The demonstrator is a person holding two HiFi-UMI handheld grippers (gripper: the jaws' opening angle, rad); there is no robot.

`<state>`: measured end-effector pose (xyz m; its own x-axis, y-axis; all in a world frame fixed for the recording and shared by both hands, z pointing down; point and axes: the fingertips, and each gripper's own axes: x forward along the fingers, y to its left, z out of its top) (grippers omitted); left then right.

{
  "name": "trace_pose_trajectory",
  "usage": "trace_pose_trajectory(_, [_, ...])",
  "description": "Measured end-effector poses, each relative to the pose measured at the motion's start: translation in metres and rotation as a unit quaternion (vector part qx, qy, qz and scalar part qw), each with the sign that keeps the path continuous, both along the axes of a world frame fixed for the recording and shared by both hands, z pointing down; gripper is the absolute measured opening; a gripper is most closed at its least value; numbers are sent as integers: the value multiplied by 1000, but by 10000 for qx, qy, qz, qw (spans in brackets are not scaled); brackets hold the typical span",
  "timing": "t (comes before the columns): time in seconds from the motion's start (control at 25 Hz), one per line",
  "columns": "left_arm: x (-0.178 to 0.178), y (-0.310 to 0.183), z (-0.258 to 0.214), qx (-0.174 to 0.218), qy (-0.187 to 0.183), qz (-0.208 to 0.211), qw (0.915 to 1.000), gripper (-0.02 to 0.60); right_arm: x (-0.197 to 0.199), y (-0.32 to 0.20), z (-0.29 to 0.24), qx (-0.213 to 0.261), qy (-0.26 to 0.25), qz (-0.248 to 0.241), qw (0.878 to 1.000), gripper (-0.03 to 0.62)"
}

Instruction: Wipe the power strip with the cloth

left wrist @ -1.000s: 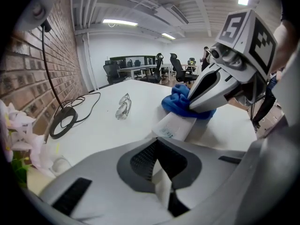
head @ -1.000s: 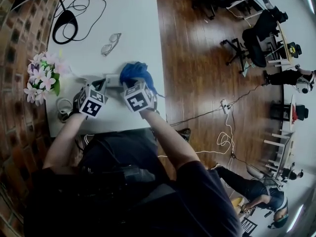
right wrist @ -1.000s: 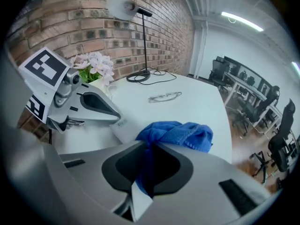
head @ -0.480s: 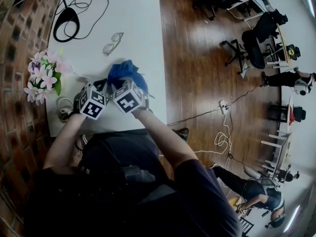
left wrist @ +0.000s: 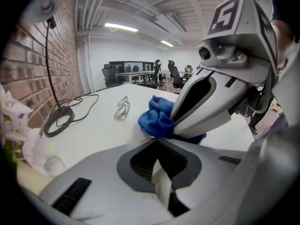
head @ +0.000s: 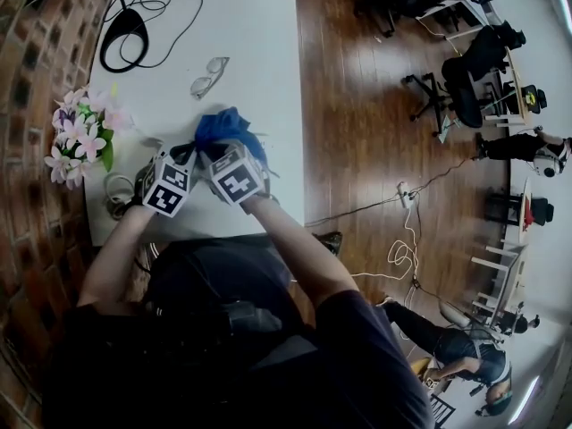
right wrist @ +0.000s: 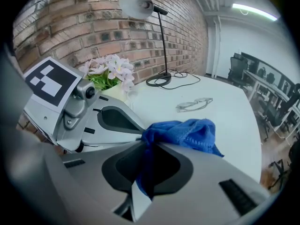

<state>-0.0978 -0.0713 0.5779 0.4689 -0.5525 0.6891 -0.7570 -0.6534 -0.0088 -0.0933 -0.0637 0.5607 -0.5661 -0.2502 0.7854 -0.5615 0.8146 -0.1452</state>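
Note:
My right gripper (right wrist: 145, 142) is shut on the blue cloth (right wrist: 185, 132), which bunches out ahead of its jaws. In the head view the cloth (head: 228, 128) lies on the white table (head: 250, 43) just beyond both marker cubes. My left gripper (left wrist: 157, 137) is shut, and nothing shows between its jaws. It sits close to the left of the right gripper (head: 214, 150), their tips nearly meeting at the cloth (left wrist: 159, 118). The power strip is hidden under the cloth and the grippers.
A pair of glasses (head: 207, 77) lies beyond the cloth. A lamp base with black cable (head: 125, 38) stands at the far left corner. Pink flowers (head: 82, 132) and a coiled white cable (head: 116, 190) sit by the brick wall. The table's right edge (head: 295, 105) drops to wood floor.
The right gripper has slid left with the cloth, up against the left gripper, and the cloth now covers the white power strip that showed before. The left gripper has stayed put.

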Motion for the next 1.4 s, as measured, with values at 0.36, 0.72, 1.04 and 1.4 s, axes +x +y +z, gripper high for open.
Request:
trace_pose_trajectory(0.36, [-39, -12, 6, 153, -493, -405, 9978, 12, 1, 1, 1, 143, -104, 79, 9998, 32])
trace_pose_trajectory(0.72, [-36, -11, 7, 203, -630, -360, 9972, 11, -6, 0, -3, 201, -93, 22, 9998, 32])
trace_pose_trajectory(1.04, [-34, -10, 10, 232, -781, -270, 9963, 11, -26, 6, 0, 174, -117, -56, 9998, 34])
trace_pose_trajectory(1.4, [-35, -9, 12, 274, -1030, -271, 9939, 11, -20, 3, -3, -204, -618, 207, 9977, 34])
